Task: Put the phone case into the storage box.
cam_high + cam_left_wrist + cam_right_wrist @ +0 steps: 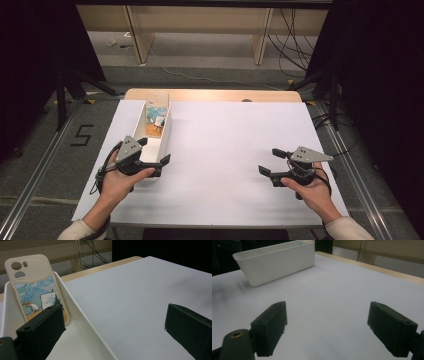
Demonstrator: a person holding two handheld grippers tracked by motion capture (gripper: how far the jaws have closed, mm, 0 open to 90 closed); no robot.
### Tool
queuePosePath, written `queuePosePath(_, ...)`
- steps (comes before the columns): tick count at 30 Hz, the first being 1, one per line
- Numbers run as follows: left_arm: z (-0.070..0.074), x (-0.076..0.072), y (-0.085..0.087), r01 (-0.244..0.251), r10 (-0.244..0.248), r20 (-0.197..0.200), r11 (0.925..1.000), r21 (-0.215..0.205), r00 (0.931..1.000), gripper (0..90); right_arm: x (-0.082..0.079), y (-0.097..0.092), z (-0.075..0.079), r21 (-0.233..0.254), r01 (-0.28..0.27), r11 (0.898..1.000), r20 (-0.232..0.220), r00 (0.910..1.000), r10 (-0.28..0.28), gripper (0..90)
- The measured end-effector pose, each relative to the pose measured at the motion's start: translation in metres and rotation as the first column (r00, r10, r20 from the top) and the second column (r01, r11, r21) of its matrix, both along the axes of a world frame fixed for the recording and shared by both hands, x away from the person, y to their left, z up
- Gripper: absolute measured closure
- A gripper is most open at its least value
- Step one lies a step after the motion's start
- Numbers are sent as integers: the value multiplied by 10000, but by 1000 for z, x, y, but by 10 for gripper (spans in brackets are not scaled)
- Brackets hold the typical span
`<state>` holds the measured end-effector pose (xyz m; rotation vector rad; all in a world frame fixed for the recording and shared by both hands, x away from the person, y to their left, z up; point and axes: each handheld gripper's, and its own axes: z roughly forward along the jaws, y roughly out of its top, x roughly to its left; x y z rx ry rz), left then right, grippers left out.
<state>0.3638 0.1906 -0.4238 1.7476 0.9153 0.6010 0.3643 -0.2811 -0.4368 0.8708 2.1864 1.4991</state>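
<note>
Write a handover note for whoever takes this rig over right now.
Left gripper: open, straddling the right wall at the near end of the white bin, holding nothing.
Right gripper: open and empty, over bare white table on the right.
Phone case: leaning upright inside the bin at its far end, ungripped.
Done: nothing grasped. Left: probably take hold of the bin or the case.

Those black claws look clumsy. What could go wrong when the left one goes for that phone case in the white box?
The left gripper straddles the box wall, one jaw inside, one outside, so closing might pinch the wall, not the phone case. The case leans upright at the far end; a nudge might topple it. The light box might slide on the white sheet.
</note>
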Motion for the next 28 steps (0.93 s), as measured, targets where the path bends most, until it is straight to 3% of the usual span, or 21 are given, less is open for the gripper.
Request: queuePosePath(28,-3,0,-1,62,-62,-87,10000,78,9999,23,0,-1,0,19,36,10000,-4,10000,-36,169)
